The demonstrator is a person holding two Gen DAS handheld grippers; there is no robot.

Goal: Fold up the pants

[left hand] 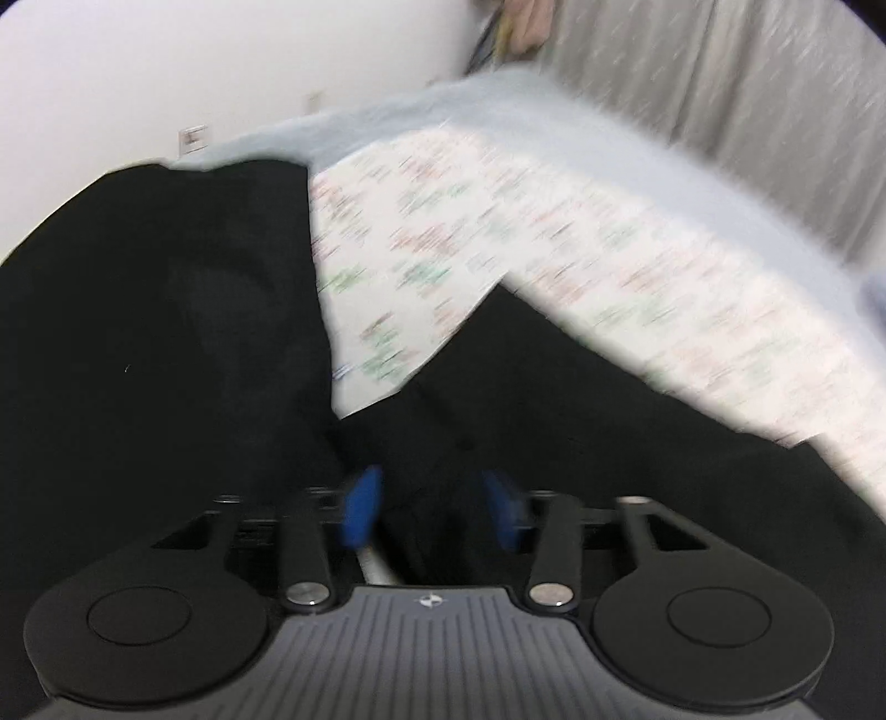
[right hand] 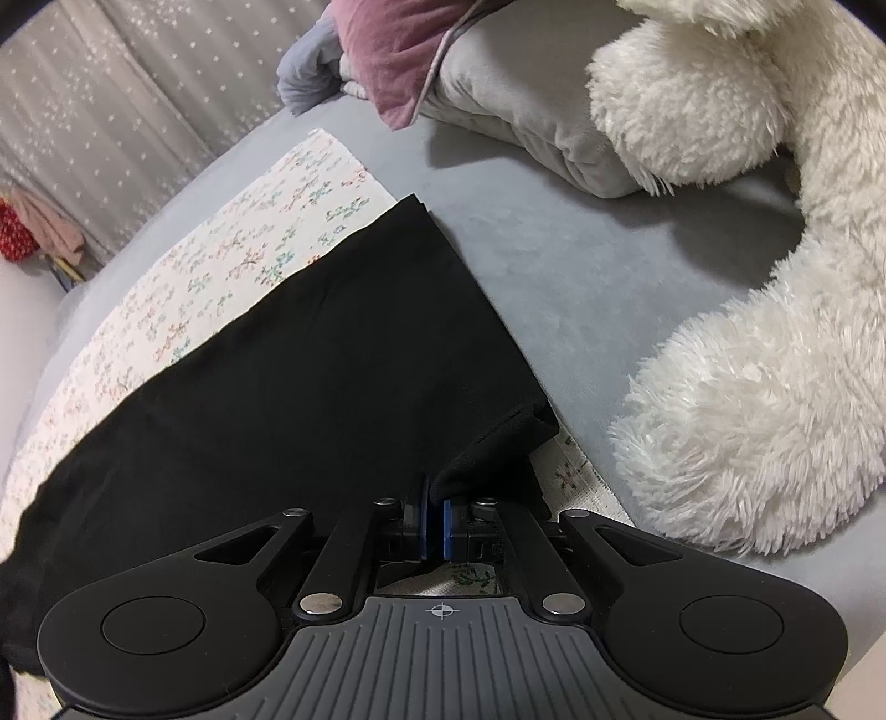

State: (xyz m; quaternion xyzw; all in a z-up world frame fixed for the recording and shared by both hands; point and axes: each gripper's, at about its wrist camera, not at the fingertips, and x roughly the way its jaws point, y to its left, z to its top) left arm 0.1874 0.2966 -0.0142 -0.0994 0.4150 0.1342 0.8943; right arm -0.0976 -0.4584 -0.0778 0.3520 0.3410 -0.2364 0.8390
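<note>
The black pants lie on a floral cloth on the bed. In the blurred left wrist view they spread left and right with a V-shaped gap between them. My left gripper is open, its blue pads apart just over black fabric; nothing is seen held. In the right wrist view one black pant leg stretches away over the floral cloth. My right gripper is shut on the hem corner of that leg, which bunches up at the blue pads.
A grey bedsheet lies under the cloth. A white fluffy plush sits at the right, with a grey pillow and a pink cushion behind. A star-patterned curtain hangs at the far side; a white wall is left.
</note>
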